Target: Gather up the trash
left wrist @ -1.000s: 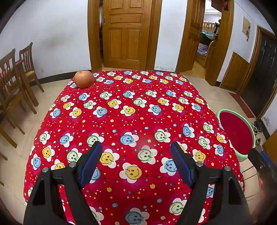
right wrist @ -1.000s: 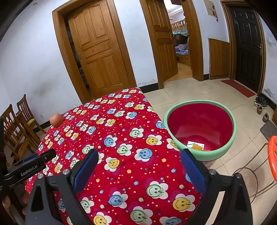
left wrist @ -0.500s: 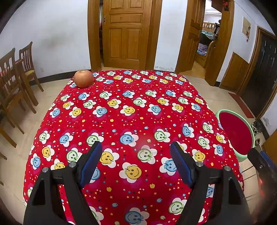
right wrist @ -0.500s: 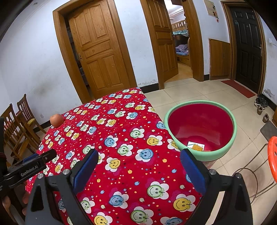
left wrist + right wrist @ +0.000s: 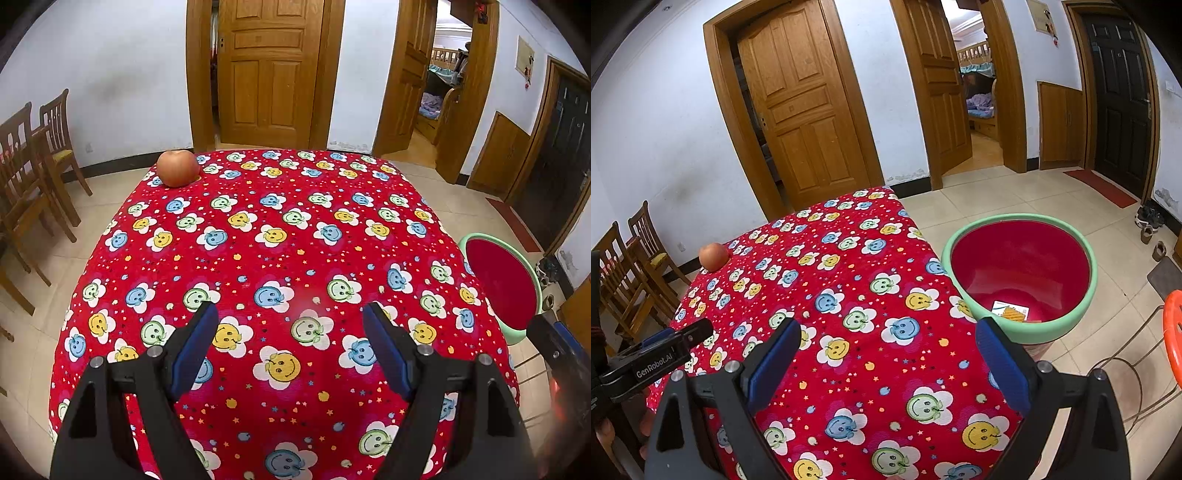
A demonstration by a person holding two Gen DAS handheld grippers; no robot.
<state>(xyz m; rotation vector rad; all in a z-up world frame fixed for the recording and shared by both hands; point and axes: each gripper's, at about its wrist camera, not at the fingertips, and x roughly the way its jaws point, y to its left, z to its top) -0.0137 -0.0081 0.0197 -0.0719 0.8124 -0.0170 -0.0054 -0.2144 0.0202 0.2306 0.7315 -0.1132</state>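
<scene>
A red bin with a green rim point(image 5: 1019, 273) stands on the floor at the table's right side; a small white and orange wrapper point(image 5: 1011, 311) lies at its bottom. The bin also shows in the left wrist view point(image 5: 498, 284). An apple point(image 5: 178, 168) sits at the table's far left corner, also in the right wrist view point(image 5: 713, 256). My left gripper point(image 5: 290, 321) is open and empty above the near part of the red smiley tablecloth point(image 5: 280, 236). My right gripper point(image 5: 886, 345) is open and empty above the table's near right part, beside the bin.
Wooden chairs point(image 5: 29, 177) stand left of the table. An orange stool with wire legs point(image 5: 1171, 332) is at the right edge. Doors point(image 5: 269, 70) and an open doorway point(image 5: 979, 96) lie beyond. Shoes point(image 5: 1148, 221) sit by the black door.
Almost nothing has moved; both grippers stay open and hold roughly still, with only a slight drift of the views.
</scene>
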